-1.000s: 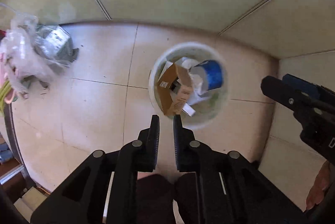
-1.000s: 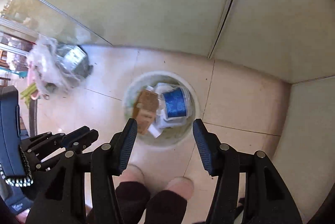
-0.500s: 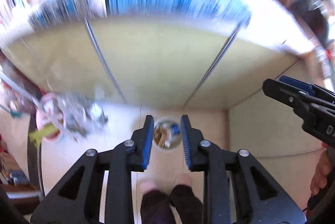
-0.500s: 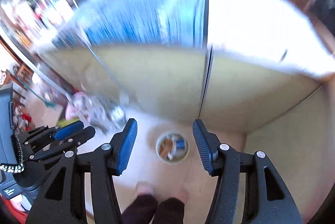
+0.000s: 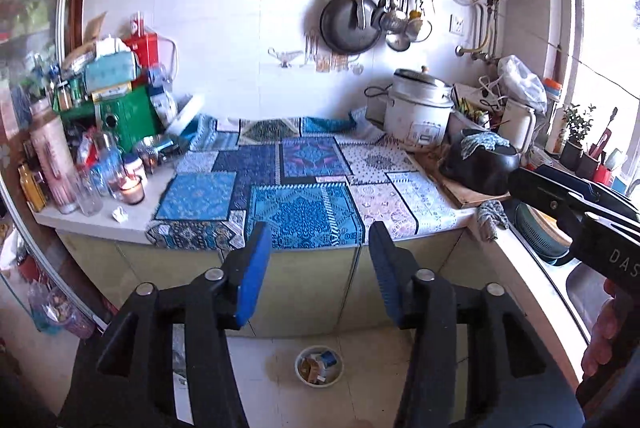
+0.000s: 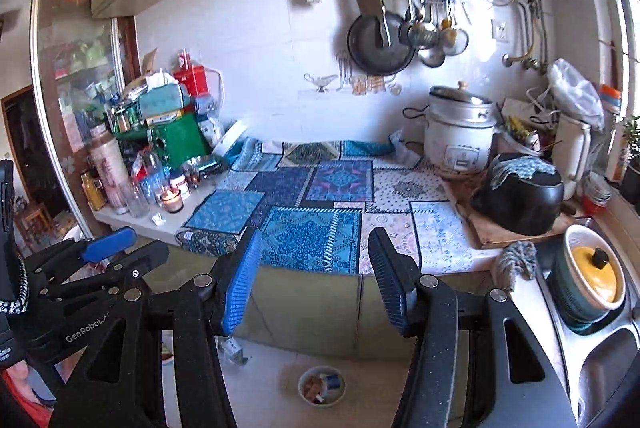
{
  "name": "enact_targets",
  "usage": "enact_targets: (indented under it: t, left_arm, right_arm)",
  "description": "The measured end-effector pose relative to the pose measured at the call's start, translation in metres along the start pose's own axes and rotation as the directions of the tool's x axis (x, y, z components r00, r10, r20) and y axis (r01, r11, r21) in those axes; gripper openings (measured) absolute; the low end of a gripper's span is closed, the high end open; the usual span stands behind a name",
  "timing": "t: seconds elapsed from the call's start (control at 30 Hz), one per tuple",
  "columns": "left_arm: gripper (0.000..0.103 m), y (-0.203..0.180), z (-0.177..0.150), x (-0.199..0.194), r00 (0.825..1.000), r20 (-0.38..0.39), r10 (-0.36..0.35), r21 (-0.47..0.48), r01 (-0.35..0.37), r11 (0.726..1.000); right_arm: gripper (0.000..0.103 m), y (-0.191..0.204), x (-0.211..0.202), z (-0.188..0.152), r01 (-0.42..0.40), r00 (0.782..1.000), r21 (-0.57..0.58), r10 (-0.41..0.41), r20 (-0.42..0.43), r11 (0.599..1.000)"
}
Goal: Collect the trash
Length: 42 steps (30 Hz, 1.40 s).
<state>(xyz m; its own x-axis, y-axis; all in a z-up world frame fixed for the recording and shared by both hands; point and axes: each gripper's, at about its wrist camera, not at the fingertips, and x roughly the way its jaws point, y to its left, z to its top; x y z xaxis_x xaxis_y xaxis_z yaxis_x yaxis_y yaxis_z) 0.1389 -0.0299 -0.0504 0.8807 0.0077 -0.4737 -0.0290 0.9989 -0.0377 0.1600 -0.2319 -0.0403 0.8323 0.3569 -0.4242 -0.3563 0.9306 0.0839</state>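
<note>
I am holding both grippers up toward the kitchen counter (image 5: pixel 316 212), which is lying under a patchwork of blue cloths. My left gripper (image 5: pixel 316 252) is opening — nothing is sitting between its blue pads. My right gripper (image 6: pixel 314 252) is standing about half open, also gripping nothing. The trash bin (image 5: pixel 319 365) is sitting on the floor below — in front of the cabinet doors, with a cardboard scrap and a blue-labelled wrapper showing inside it.
</note>
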Motion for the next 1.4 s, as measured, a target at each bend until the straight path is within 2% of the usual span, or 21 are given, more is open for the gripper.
enact_targets:
  t: [0.07, 0.13, 0.17, 0.2, 0.27, 0.3, 0.37, 0.63, 1.03, 1.4]
  left_arm:
    - [0.062, 0.003, 0.001, -0.031, 0.999, 0.035, 0.003, 0.020, -0.003, 1.000]
    - [0.072, 0.005, -0.002, -0.056, 0.999, 0.051, -0.003, 0.026, 0.002, 1.000]
    - [0.081, 0.007, -0.004, -0.067, 0.998, 0.060, -0.004, 0.026, 0.003, 1.000]
    - [0.091, 0.007, -0.008, -0.078, 0.997, 0.071, -0.001, 0.028, -0.001, 1.000]
    - [0.100, 0.010, -0.011, -0.096, 0.996, 0.088, 0.013, 0.041, -0.016, 0.999]
    - [0.102, 0.012, -0.013, -0.104, 0.996, 0.091, 0.017, 0.050, -0.021, 0.999]
    - [0.102, 0.016, -0.017, -0.115, 0.996, 0.090, 0.017, 0.060, -0.023, 0.998]
    - [0.102, 0.030, -0.030, -0.138, 0.996, 0.088, 0.009, 0.019, -0.011, 1.000]
    - [0.102, 0.023, -0.038, -0.140, 0.998, 0.063, 0.018, 0.006, -0.019, 1.000]
    - [0.102, 0.015, -0.038, -0.139, 0.998, 0.061, 0.023, 0.001, -0.023, 1.000]
  right_arm:
    - [0.056, 0.013, -0.020, -0.003, 0.025, 0.999, 0.017, -0.025, 0.025, 1.000]
    - [0.063, 0.025, -0.038, -0.006, 0.048, 0.998, 0.032, -0.050, 0.049, 0.998]
    - [0.067, 0.027, -0.040, -0.007, 0.061, 0.996, 0.035, -0.063, 0.059, 0.998]
    - [0.074, 0.029, -0.048, -0.007, 0.078, 0.994, 0.036, -0.080, 0.070, 0.996]
    - [0.088, 0.036, -0.061, -0.011, 0.115, 0.989, 0.036, -0.118, 0.087, 0.993]
    - [0.091, 0.039, -0.067, -0.013, 0.128, 0.987, 0.035, -0.131, 0.092, 0.991]
    - [0.103, 0.044, -0.077, -0.015, 0.149, 0.984, 0.032, -0.152, 0.094, 0.988]
    - [0.103, 0.052, -0.091, -0.027, 0.161, 0.984, 0.071, -0.166, 0.064, 0.984]
    - [0.103, 0.054, -0.099, -0.035, 0.131, 0.991, 0.051, -0.132, 0.025, 0.990]
    - [0.103, 0.054, -0.103, -0.033, 0.117, 0.993, 0.031, -0.117, 0.021, 0.993]
